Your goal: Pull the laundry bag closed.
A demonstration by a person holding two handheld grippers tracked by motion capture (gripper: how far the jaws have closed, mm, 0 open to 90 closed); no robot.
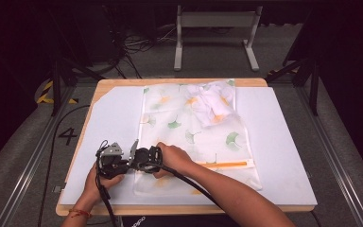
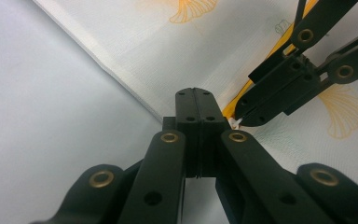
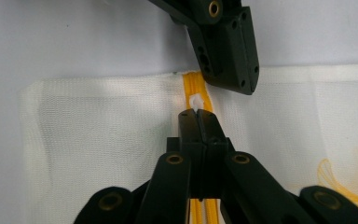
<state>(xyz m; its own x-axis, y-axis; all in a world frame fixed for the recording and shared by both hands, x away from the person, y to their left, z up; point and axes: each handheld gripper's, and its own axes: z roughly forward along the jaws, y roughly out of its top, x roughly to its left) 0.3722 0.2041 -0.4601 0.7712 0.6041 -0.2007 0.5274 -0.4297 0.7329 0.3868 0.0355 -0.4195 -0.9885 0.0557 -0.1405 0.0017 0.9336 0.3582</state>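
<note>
A translucent mesh bag (image 1: 189, 132) printed with green and orange leaves lies flat on a white mat (image 1: 108, 118). White clothing (image 1: 211, 106) is bunched inside its far end. An orange zipper (image 1: 222, 164) runs across the near end. My right gripper (image 3: 196, 112) is shut on the small white zipper pull (image 3: 196, 101) at the zipper's end. My left gripper (image 2: 194, 92) is shut on the bag's hem (image 2: 121, 84) right beside that end, seen from the other side as left gripper (image 3: 249, 86). The two grippers, left gripper (image 1: 123, 163) and right gripper (image 1: 139, 161), meet tip to tip at the bag's near left edge.
The mat covers a wooden table (image 1: 170, 209). Bare mat lies to the left and right of the bag. Behind the table stand a grey metal frame (image 1: 215, 21) and cables on a dark floor. Both forearms come in from the bottom edge.
</note>
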